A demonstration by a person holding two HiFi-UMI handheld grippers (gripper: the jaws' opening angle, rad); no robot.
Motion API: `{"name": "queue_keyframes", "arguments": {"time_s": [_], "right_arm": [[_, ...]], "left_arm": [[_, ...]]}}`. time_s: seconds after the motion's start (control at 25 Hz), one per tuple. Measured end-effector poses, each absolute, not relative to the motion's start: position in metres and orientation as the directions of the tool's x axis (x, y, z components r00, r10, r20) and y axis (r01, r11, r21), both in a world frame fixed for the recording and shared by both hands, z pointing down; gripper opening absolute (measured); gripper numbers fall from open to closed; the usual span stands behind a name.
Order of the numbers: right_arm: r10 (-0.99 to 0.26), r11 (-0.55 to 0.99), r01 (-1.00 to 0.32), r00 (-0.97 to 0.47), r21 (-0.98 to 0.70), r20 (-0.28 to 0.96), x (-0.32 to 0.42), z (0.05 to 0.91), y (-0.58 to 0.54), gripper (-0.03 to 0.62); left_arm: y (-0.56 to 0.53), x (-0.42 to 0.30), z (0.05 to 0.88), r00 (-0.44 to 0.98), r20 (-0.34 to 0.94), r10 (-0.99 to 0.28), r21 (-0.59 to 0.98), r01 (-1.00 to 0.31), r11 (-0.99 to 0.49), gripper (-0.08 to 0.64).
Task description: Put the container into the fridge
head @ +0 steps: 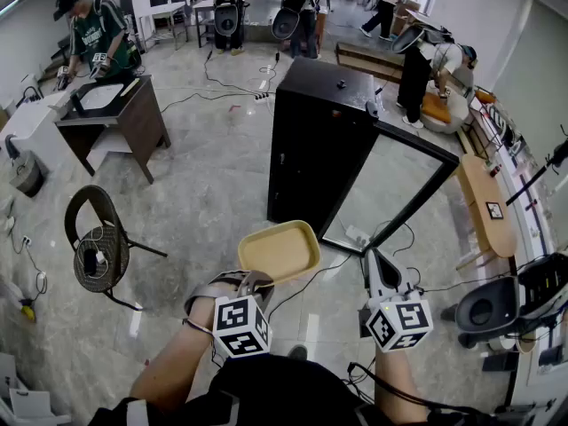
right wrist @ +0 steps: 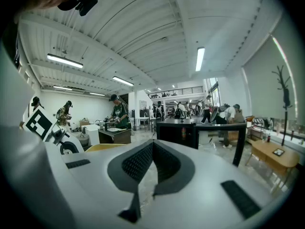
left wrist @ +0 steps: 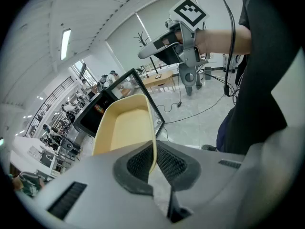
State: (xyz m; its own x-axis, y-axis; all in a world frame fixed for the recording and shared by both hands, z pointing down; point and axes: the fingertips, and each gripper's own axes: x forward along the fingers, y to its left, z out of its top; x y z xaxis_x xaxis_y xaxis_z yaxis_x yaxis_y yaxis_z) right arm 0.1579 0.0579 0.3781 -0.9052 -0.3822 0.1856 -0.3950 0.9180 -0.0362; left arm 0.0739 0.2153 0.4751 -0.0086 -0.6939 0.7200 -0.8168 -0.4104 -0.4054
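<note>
A shallow yellow container (head: 278, 251) hangs over the floor in front of me, with my left gripper (head: 252, 281) shut on its near rim. In the left gripper view the rim of the container (left wrist: 125, 128) is pinched between the two dark pads (left wrist: 138, 162), and the gripper (left wrist: 153, 151) points down. The black fridge (head: 318, 136) stands ahead, its glass door (head: 393, 187) swung open to the right. My right gripper (head: 374, 262) is held level beside the container, shut and empty. The right gripper view shows its jaws (right wrist: 153, 145) together, with the fridge (right wrist: 177, 132) beyond them.
A round mesh chair (head: 96, 242) stands at the left and a dark desk (head: 120, 106) behind it. A wooden table (head: 485, 204) and a black chair (head: 499, 308) are at the right. Cables (head: 401, 238) trail on the floor near the fridge door. Several people work at the back.
</note>
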Motion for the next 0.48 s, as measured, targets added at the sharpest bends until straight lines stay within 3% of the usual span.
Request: {"name": "queue_keyframes", "arguments": {"time_s": [0.48], "right_arm": [[-0.395,0.913,-0.406,-0.903,-0.035,0.168,0.157,0.365,0.041,0.014]], "left_arm": [[0.206,0.077,0.471,-0.017,0.717,-0.697,-0.417,-0.811,-0.410,0.023]]}}
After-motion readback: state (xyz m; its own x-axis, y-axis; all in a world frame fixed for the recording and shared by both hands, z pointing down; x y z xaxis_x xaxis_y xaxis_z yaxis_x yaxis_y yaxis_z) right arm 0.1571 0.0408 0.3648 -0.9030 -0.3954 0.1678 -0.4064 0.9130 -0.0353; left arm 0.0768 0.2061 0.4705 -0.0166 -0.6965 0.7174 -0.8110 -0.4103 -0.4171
